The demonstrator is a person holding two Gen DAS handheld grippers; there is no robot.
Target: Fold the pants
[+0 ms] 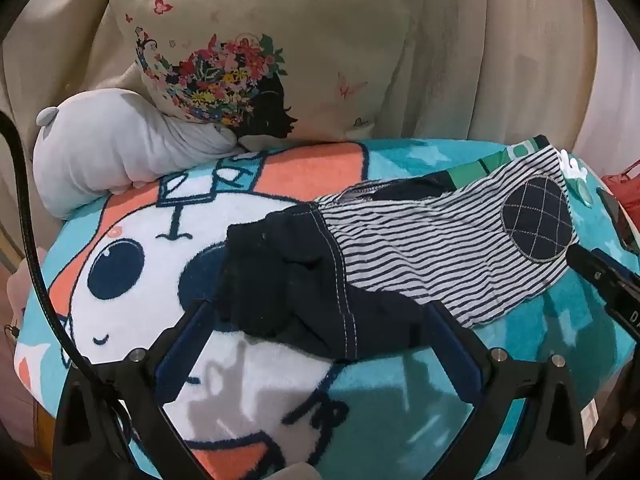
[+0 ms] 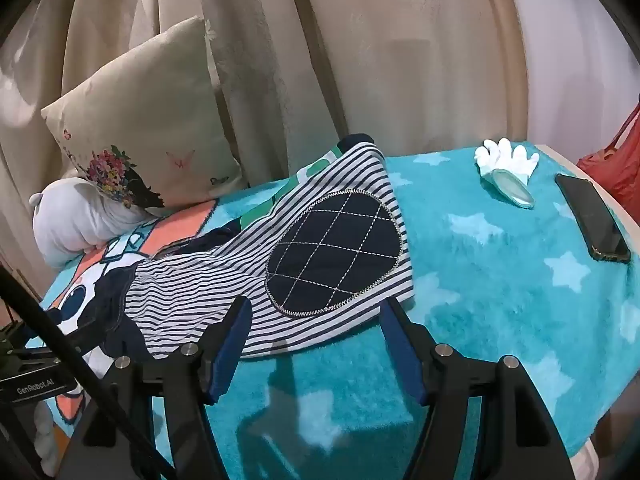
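Observation:
Small striped pants (image 1: 432,248) with a dark navy waist part and a quilted navy knee patch (image 1: 536,220) lie across a teal cartoon blanket (image 1: 140,280). My left gripper (image 1: 316,312) is open, its fingers on either side of the navy waist end (image 1: 288,280). My right gripper (image 2: 316,320) is open, just in front of the striped leg's near edge, below the knee patch (image 2: 336,252). The right gripper's tip also shows in the left wrist view (image 1: 592,268). The left gripper shows at the left edge of the right wrist view (image 2: 60,340).
A floral cushion (image 1: 256,60) and a grey plush toy (image 1: 108,152) sit at the back against beige curtains. A white glove (image 2: 504,164), a black phone (image 2: 592,216) and a red bag (image 2: 616,164) lie at the right of the blanket (image 2: 480,264).

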